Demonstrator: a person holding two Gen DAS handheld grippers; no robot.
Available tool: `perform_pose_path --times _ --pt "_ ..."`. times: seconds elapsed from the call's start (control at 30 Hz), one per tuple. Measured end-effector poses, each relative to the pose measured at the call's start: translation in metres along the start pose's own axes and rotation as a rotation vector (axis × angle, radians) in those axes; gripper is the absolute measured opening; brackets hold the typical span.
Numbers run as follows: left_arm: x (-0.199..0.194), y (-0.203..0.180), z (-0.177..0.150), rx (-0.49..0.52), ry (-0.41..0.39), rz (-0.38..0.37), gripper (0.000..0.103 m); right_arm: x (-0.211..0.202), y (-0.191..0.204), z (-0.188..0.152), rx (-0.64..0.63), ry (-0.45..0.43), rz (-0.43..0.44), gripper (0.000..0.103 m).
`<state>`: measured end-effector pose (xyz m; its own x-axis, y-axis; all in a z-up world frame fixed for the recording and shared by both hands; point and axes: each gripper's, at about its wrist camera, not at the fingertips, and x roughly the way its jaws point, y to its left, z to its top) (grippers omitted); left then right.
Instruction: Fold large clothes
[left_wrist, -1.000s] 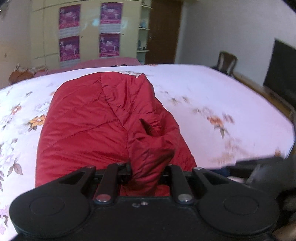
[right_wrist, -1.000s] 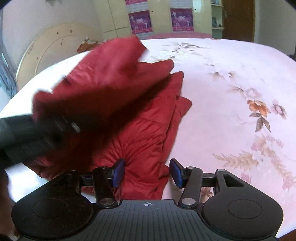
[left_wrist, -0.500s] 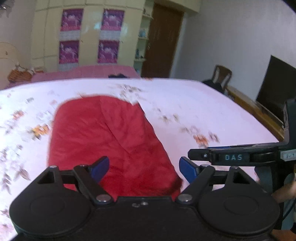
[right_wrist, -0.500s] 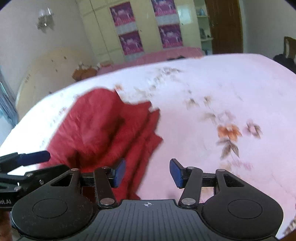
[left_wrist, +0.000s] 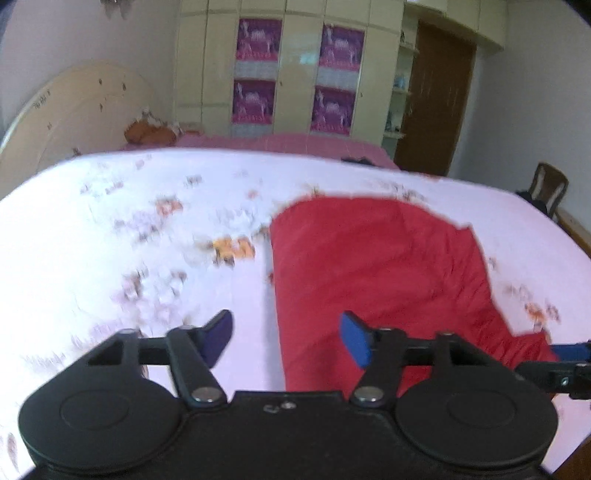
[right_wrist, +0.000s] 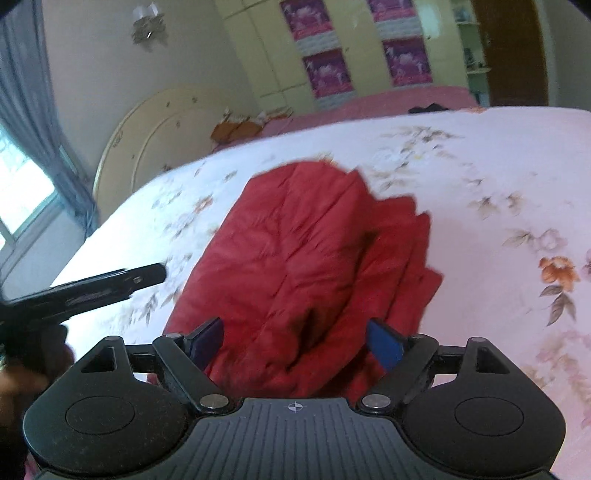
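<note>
A red padded jacket (left_wrist: 369, 277) lies folded on the floral bed sheet (left_wrist: 110, 240). My left gripper (left_wrist: 288, 339) hovers over the jacket's left edge; its blue pads are apart and closing, with nothing pinched between them. In the right wrist view the jacket (right_wrist: 314, 251) fills the middle, its layered folds stacked on the right side. My right gripper (right_wrist: 295, 341) hangs above the jacket's near end with its jaws opening wide, gripping nothing. The left gripper (right_wrist: 110, 284) shows as a dark bar at the left edge, and the right gripper (left_wrist: 554, 365) peeks in at the far right.
The bed's sheet (right_wrist: 498, 184) stretches wide around the jacket. A cream headboard (right_wrist: 147, 147) stands at the left, a second pink bed (left_wrist: 277, 142) and wardrobes with purple posters (left_wrist: 258, 74) behind. A wooden chair (left_wrist: 546, 184) and brown door (left_wrist: 436, 99) are at the right.
My left gripper let go of the red fold and swung left, so the jacket now sits right of centre. The right gripper rose and its jaws spread wider. The jacket lies flatter.
</note>
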<state>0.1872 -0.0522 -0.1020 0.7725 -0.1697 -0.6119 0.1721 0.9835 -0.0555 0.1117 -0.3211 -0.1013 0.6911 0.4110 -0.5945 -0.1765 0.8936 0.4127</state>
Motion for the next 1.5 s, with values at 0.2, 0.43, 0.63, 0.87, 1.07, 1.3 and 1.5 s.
perform_pose_path --times 0.2,0.43,0.63,0.87,1.07,1.3,1.5 --pt "0.011 -0.022 -0.022 0.077 0.013 -0.075 0.008 0.012 -0.004 -0.009 0.013 0.026 -0.033 0.036" --pt "0.016 -0.049 -0.034 0.142 0.041 -0.179 0.003 0.010 -0.032 -0.031 0.064 0.059 -0.098 0.009" --pt "0.032 -0.052 -0.029 0.061 0.125 -0.233 0.005 0.035 -0.057 -0.051 0.089 0.109 -0.124 0.009" --pt "0.028 -0.045 0.006 0.068 0.057 -0.149 0.021 0.025 -0.071 -0.051 0.134 0.116 -0.078 0.009" --pt "0.065 -0.042 0.013 0.074 0.090 -0.098 0.022 0.030 -0.084 -0.055 0.160 0.128 -0.025 0.009" --pt "0.076 -0.050 0.003 0.073 0.096 -0.065 0.021 0.000 -0.083 -0.036 0.108 0.100 -0.056 0.041" --pt "0.072 -0.049 0.003 0.073 0.096 -0.070 0.021 -0.041 -0.082 0.014 0.018 -0.099 -0.184 0.056"
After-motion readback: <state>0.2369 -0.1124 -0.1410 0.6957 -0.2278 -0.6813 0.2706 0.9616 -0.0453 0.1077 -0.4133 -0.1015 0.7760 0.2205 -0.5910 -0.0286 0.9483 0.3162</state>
